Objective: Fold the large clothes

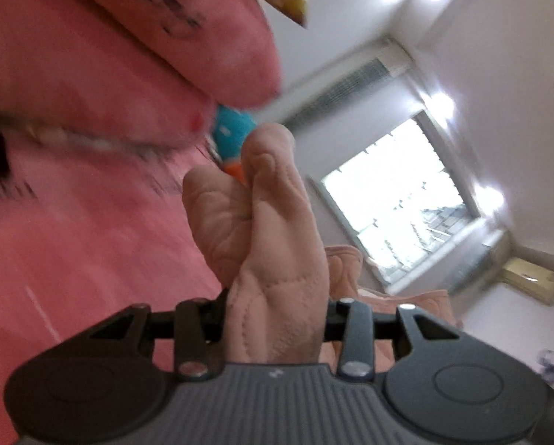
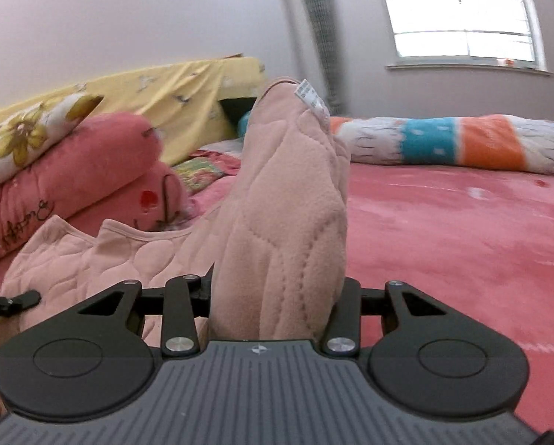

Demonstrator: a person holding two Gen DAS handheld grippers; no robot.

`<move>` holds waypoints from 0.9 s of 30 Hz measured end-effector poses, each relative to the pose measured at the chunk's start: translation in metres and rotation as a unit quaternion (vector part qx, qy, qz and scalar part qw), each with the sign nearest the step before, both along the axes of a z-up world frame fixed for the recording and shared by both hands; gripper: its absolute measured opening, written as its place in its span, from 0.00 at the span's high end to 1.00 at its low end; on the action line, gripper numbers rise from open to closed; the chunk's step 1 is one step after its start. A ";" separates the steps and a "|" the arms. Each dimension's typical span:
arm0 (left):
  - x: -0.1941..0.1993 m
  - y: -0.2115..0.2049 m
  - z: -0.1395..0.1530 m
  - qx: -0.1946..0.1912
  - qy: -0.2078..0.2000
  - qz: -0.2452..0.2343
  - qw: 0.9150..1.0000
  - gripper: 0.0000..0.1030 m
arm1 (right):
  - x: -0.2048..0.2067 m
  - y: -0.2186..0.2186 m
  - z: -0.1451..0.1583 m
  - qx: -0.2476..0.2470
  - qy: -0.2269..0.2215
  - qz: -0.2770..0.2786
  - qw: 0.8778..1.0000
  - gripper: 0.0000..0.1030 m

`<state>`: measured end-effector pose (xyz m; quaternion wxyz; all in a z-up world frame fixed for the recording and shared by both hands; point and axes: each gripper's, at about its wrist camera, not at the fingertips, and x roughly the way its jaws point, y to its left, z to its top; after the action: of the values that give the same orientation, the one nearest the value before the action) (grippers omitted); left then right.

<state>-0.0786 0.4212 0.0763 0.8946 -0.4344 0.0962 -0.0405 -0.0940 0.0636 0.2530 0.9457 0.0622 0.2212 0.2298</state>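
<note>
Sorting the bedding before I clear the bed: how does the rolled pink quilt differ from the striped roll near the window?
The rolled pink quilt is one colour, pink with dark script and a red heart; the striped roll has blue, orange and white bands. The pink quilt lies at the left with a floral pillow on it; the striped roll lies along the far side, nothing on it. Both rest on the pink bedsheet.

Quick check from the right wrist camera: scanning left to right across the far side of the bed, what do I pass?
White pillow with yellow flowers → rolled pink quilt → bunched pale pink quilted garment in the right gripper → striped blue, orange and white bolster.
</note>
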 end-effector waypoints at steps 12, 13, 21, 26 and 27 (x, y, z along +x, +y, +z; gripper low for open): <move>0.039 0.057 -0.041 -0.017 0.119 0.099 0.988 0.60 | 0.121 0.106 -0.077 -0.046 0.046 0.028 0.997 0.49; 0.040 0.058 -0.044 -0.014 0.135 0.107 0.985 0.59 | 0.130 0.116 -0.084 -0.057 0.051 0.026 0.997 0.48; 0.028 0.052 -0.029 0.052 0.177 0.165 0.969 0.45 | 0.145 0.089 -0.114 -0.062 0.096 -0.061 0.992 0.04; 0.012 0.041 -0.002 0.118 0.160 0.224 0.954 0.36 | 0.120 0.068 -0.100 -0.023 0.074 -0.117 0.990 0.03; 0.011 0.036 0.003 0.133 0.153 0.224 0.953 0.36 | 0.118 0.069 -0.096 -0.013 0.062 -0.113 0.992 0.03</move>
<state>-0.0677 0.4576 0.0798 0.9049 -0.3233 0.1363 0.2408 0.0236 0.1326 0.1572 0.9508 0.0889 0.2741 0.1139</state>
